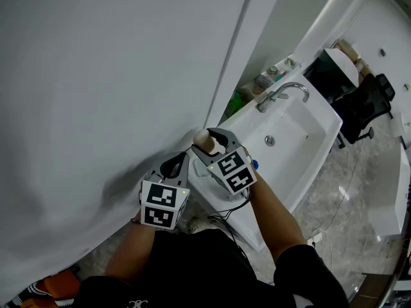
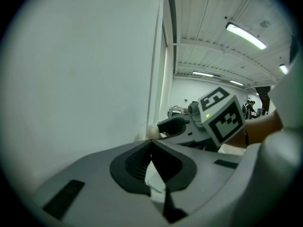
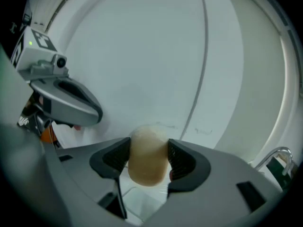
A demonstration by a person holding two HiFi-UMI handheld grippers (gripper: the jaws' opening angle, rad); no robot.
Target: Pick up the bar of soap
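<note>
Bar of soap (image 3: pixel 147 167) is clamped in right tongs (image 3: pixel 148 144); left tongs (image 2: pixel 151 145) are closed, empty. Slick soap may be squeezed out.

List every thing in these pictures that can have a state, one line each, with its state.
right gripper: shut on the bar of soap.
bar of soap: clamped, one of the fingers on each side.
left gripper: shut, holding nothing.
faucet: no water running.
ceiling light: on.
</note>
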